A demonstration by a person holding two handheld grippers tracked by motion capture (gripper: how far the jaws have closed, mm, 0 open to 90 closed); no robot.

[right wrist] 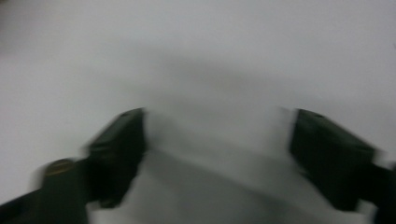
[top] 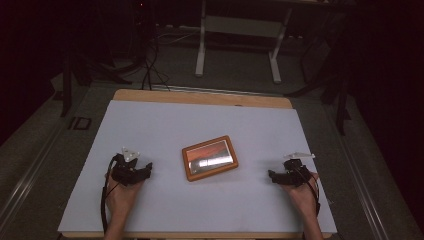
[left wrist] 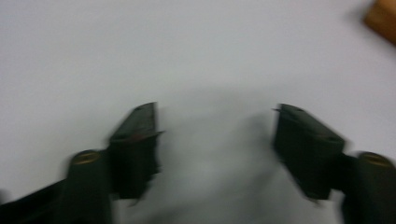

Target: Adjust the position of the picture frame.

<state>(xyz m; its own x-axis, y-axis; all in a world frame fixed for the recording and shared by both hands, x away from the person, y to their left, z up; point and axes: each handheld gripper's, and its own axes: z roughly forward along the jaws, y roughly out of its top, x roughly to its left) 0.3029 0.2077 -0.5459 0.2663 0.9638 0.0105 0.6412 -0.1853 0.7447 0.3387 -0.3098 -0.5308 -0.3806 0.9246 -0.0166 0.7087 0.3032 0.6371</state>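
Dark floor, trailing cables and the white legs of another bench [top: 237, 47] lay beyond the far edge of the desk [top: 165, 125]; the desk itself was covered by a pale sheet, with a strip of wood showing along its far edge; near the middle of that sheet, a little toward the near edge, lay a tablet [top: 210, 157] in an orange frame, flat and turned slightly askew, its screen catching a reflection; the left gripper [top: 142, 170] rested near the near-left corner, well apart from the tablet, its jaws spread with nothing between them; the right gripper [top: 274, 176] sat near the near-right corner, likewise well apart from the tablet, jaws spread over bare sheet.
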